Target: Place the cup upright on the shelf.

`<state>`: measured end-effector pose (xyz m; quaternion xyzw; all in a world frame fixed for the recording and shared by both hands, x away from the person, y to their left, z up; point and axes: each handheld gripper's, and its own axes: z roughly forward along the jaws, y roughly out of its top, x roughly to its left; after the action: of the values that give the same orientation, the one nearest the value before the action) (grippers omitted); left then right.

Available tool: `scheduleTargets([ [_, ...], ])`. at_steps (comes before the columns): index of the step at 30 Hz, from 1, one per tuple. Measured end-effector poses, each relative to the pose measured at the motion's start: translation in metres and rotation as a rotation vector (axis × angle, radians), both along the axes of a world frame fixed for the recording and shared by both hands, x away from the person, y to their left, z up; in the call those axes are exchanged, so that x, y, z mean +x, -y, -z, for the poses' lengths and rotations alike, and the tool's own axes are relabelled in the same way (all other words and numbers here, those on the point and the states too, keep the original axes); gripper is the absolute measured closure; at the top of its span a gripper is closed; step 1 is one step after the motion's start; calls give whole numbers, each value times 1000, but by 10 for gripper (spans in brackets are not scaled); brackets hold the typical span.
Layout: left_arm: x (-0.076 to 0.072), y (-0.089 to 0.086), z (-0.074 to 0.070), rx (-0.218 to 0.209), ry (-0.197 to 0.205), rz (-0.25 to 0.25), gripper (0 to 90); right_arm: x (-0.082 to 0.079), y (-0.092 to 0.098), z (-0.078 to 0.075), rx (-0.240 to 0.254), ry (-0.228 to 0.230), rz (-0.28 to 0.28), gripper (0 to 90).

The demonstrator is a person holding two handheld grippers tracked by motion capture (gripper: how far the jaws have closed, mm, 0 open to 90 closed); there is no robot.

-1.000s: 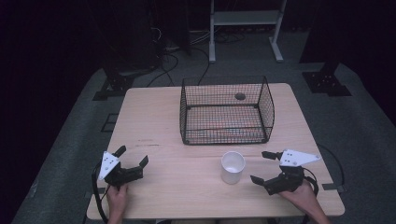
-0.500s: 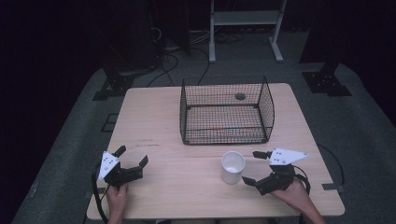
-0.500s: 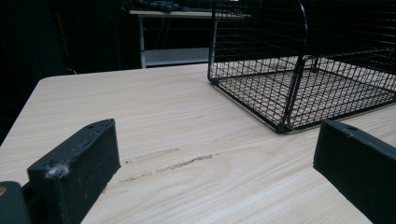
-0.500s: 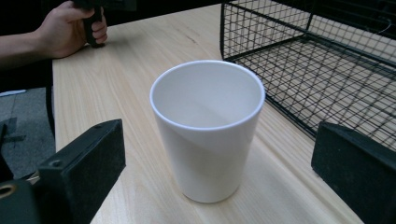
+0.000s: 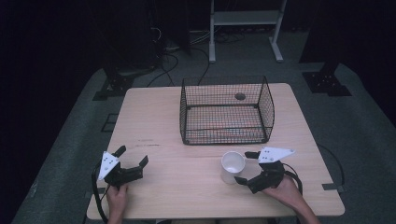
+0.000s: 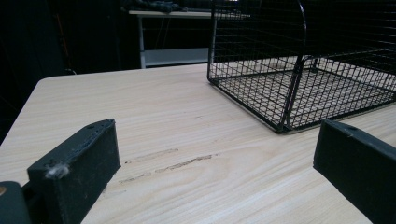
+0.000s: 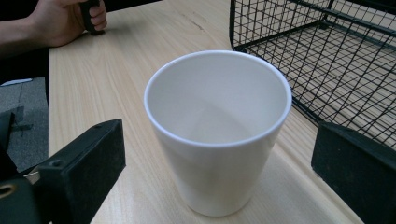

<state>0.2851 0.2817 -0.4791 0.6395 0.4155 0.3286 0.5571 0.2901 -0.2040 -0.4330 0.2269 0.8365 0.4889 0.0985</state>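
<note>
We held our right gripper with its jaws wide apart, and the white cup stood between them, not touched. Our left gripper was wide apart too, over bare wooden table. The black wire basket sat past both grippers. Around the table were grey floor and a dark room.

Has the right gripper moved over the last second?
Yes. The right gripper has slid left across the table toward the white cup, which has stayed put in front of the wire basket; its open jaws now flank the cup.
</note>
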Motion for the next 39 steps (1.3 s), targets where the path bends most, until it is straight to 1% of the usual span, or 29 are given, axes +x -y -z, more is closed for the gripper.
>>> scheduleTargets([
  [2,0,0,0,2,0,1,0,1,-2,1,-5,-1,-4,23],
  [7,0,0,0,1,0,0,0,6,-8,4,-9,-23,-15,23],
  [11,0,0,0,1,1,1,0,9,-15,6,-15,-28,-35,23],
  [15,0,0,0,-1,1,0,0,10,-19,6,-23,-30,-39,23],
  [16,0,0,0,0,1,0,0,11,-20,6,-35,-30,-38,44],
  [17,0,0,0,2,2,0,0,12,-20,6,-37,-38,-43,68],
  [18,0,0,0,2,2,0,0,12,-20,6,-37,-38,-43,68],
  [19,0,0,0,0,2,-1,0,15,-20,8,-33,-55,-50,84],
  [20,0,0,0,-1,1,-1,0,16,-21,8,-35,-58,-49,91],
  [21,0,0,0,-1,1,-1,0,16,-21,8,-35,-58,-49,91],
  [22,0,0,0,-1,1,-1,0,16,-20,8,-33,-50,-54,146],
  [24,0,0,0,0,3,-2,0,16,-20,8,-29,-51,-54,162],
  [25,0,0,0,0,3,-1,0,16,-20,7,-31,-44,-57,177],
  [30,0,0,0,-2,3,-2,0,17,-20,5,-37,-31,-49,190],
  [31,0,0,0,-1,3,-2,0,18,-21,3,-39,-45,-58,192],
  [35,0,0,0,-2,3,-2,0,20,-22,1,-40,-51,-63,193],
  [37,0,0,0,-3,4,-2,0,23,-23,-6,-21,-55,-78,194],
  [38,0,0,0,-3,4,-2,0,23,-23,-6,-21,-55,-78,194],
  [39,0,0,0,-3,3,-2,0,26,-24,-12,-18,-56,-86,194],
])
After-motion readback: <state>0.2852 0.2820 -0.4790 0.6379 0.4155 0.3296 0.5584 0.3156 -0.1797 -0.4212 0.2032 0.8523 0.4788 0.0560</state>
